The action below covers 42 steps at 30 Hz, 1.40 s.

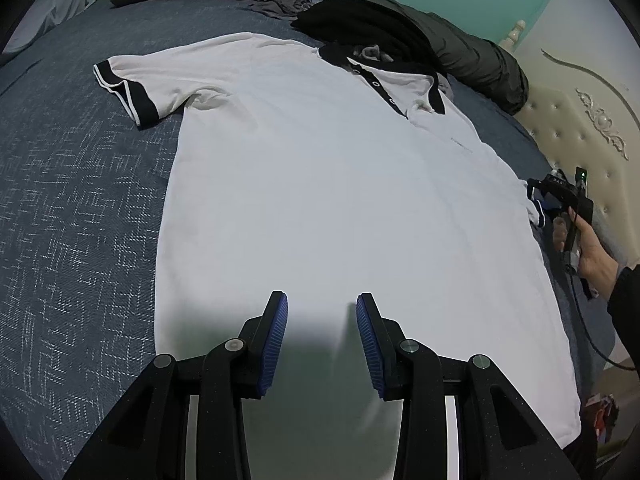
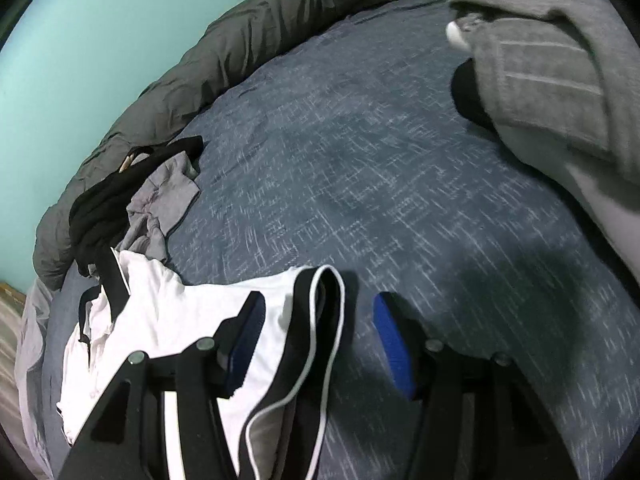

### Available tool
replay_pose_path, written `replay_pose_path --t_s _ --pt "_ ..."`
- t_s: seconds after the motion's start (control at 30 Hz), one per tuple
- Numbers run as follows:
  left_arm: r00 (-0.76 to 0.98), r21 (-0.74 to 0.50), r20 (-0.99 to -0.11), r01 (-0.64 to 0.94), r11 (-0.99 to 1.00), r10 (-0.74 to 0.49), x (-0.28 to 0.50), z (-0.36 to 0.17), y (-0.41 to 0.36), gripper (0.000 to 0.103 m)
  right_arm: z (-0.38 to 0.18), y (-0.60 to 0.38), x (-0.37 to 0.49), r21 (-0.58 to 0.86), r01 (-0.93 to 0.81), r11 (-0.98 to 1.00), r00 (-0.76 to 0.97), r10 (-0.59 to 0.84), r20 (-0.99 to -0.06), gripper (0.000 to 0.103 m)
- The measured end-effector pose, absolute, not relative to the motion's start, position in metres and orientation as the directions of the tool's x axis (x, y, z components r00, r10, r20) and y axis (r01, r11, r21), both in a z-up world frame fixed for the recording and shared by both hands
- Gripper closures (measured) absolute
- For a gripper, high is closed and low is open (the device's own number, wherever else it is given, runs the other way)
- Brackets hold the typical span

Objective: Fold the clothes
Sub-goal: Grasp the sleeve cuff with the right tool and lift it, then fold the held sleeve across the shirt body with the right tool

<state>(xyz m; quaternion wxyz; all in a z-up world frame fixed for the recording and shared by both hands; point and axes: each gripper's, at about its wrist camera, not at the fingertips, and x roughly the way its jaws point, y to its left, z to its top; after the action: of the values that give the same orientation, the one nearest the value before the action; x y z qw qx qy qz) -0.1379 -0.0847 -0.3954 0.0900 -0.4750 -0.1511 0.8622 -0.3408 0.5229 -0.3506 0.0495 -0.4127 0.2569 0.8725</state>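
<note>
A white polo shirt (image 1: 320, 200) with black collar and black-trimmed sleeves lies flat, front up, on a blue patterned bedspread (image 1: 80, 240). My left gripper (image 1: 322, 304) is open and empty, hovering over the shirt's lower part. My right gripper (image 2: 318, 308) is open; the shirt's black-cuffed right sleeve (image 2: 316, 340) lies between its fingers, not clamped. The right gripper also shows in the left wrist view (image 1: 560, 196) at the shirt's right sleeve, held by a hand.
A black garment (image 1: 360, 24) and a grey one (image 2: 168, 196) lie beyond the collar. A dark green duvet (image 1: 460, 40) is bunched along the far edge. A grey folded garment (image 2: 552, 64) lies far right. A cream headboard (image 1: 580, 128) stands at the right.
</note>
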Motion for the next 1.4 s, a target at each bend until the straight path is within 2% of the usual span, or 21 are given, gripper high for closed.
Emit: replay_pose_path --t_s 0.07,0.1,0.17,0.23,0.4,0.57,0.77,0.93,1.2,1.33,1.4 --pt "-0.529 -0.345 -0.794 -0.011 -0.939 0.298 -0.138 -0.397 -0.084 0.064 -0.352 0.522 -0.342 0.400 -0.284 -0.871 -0.660 -0.125 -0.741 0.072" --pt "-0.529 -0.343 -0.795 -0.011 -0.939 0.297 -0.138 -0.397 -0.084 0.064 -0.352 0.521 -0.343 0.398 -0.278 -0.874 -0.661 -0.127 -0.739 0.077" --pt "-0.528 -0.343 -0.795 -0.013 -0.939 0.298 -0.138 -0.397 -0.084 0.064 -0.351 0.517 -0.344 0.385 -0.259 -0.886 -0.666 -0.125 -0.735 0.095" --pt "-0.529 -0.345 -0.794 -0.013 -0.939 0.299 -0.139 -0.397 -0.084 0.064 -0.345 0.512 -0.340 0.366 -0.237 -0.900 -0.681 -0.115 -0.723 0.100" --pt "-0.535 -0.349 -0.789 -0.014 -0.937 0.302 -0.137 -0.394 -0.084 0.063 -0.317 0.493 -0.335 0.327 -0.171 -0.929 -0.725 -0.106 -0.680 0.101" --pt "-0.548 -0.352 -0.779 -0.019 -0.936 0.304 -0.135 -0.387 -0.084 0.063 -0.280 0.442 -0.334 0.208 -0.047 -0.977 -0.736 -0.107 -0.669 0.101" --pt "-0.555 -0.359 -0.773 -0.017 -0.933 0.308 -0.133 -0.384 -0.086 0.064 -0.257 0.352 -0.330 0.029 0.098 -0.995 -0.701 -0.090 -0.708 0.101" --pt "-0.561 -0.372 -0.763 -0.026 -0.928 0.322 -0.132 -0.381 -0.084 0.063 -0.265 0.296 -0.327 -0.061 0.149 -0.987 -0.671 -0.056 -0.739 0.101" --pt "-0.564 -0.381 -0.759 -0.023 -0.924 0.327 -0.135 -0.380 -0.086 0.063 -0.306 0.229 -0.336 -0.203 0.169 -0.965 -0.609 0.059 -0.791 0.101" --pt "-0.563 -0.383 -0.759 -0.022 -0.924 0.328 -0.135 -0.381 -0.087 0.063 -0.326 0.213 -0.341 -0.192 0.171 -0.966 -0.563 0.064 -0.824 0.099" --pt "-0.563 -0.384 -0.758 -0.022 -0.923 0.329 -0.136 -0.381 -0.088 0.063 -0.329 0.211 -0.340 -0.160 0.172 -0.972 -0.551 0.040 -0.834 0.093"
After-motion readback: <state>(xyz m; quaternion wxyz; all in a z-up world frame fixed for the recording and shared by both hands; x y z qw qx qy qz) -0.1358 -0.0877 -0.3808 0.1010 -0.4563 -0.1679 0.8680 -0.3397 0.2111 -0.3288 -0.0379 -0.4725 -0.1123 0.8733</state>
